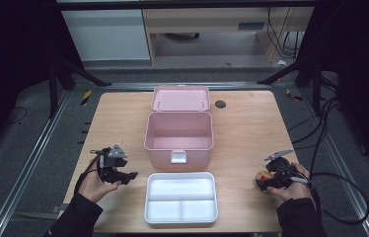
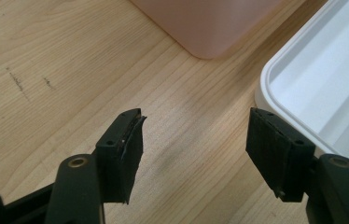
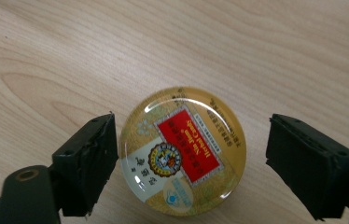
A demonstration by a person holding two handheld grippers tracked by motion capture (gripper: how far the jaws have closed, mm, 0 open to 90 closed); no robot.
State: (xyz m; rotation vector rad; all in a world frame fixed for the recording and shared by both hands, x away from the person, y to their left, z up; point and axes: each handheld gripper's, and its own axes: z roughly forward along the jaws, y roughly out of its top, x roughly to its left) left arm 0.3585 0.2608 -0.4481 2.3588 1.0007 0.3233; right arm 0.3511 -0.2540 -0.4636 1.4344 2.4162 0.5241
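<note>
**Round tin between my right tool's jaws**

On the bench (image 1: 241, 128) stand the open pink box (image 1: 177, 136) and white tray (image 1: 181, 197). My left tool (image 2: 196, 140) gapes wide, empty. My right tool (image 3: 191, 161) stands wide around the flat-lying tin (image 3: 183, 151), unclamped.

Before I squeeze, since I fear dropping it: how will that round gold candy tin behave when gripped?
The round tin looks rigid, so it should not give. Its glossy domed lid may be slippery. The right tool straddles its curved rim, so off-centre pads might squirt it sideways. Lying flat, it seems unlikely to roll.
</note>
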